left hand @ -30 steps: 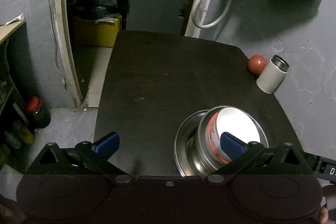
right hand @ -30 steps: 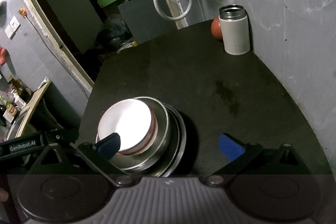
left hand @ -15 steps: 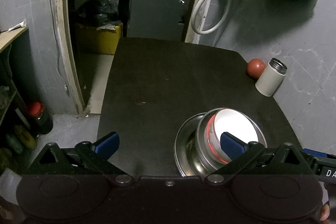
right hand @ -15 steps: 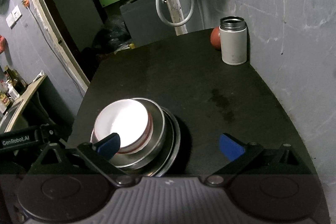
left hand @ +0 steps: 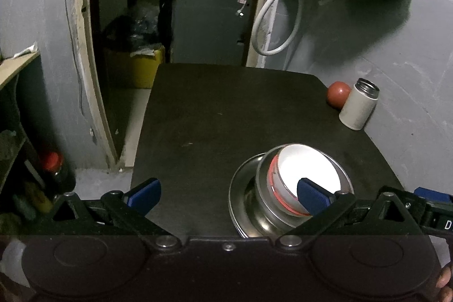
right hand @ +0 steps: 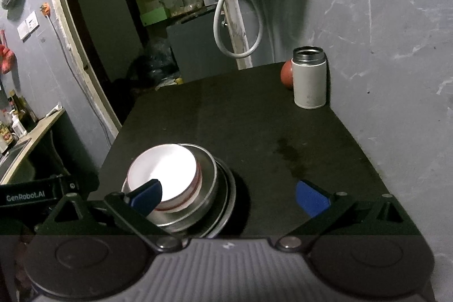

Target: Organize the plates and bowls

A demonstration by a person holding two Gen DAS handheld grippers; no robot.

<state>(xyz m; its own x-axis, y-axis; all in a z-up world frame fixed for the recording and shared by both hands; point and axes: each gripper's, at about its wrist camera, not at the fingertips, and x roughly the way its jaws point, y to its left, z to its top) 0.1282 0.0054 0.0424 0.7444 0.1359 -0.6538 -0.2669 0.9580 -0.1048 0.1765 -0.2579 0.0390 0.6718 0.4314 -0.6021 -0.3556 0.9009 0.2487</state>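
Both grippers are hanging above the near edge of the black table (left hand: 226,115). The left gripper (left hand: 228,190) and the right gripper (right hand: 228,193) are holding nothing, fingers wide apart. The white bowl (left hand: 308,169) is sitting inside a steel bowl (right hand: 208,183) on a steel plate (left hand: 240,197), near side. A thermos (right hand: 309,81) is standing far right.

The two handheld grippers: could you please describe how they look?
Both the left gripper and the right gripper have black triangulated linkage arms, blue finger pads and silver pivot bolts. The left one's side reads "GenRobot.AI"; the right one's body has a grey ribbed panel.
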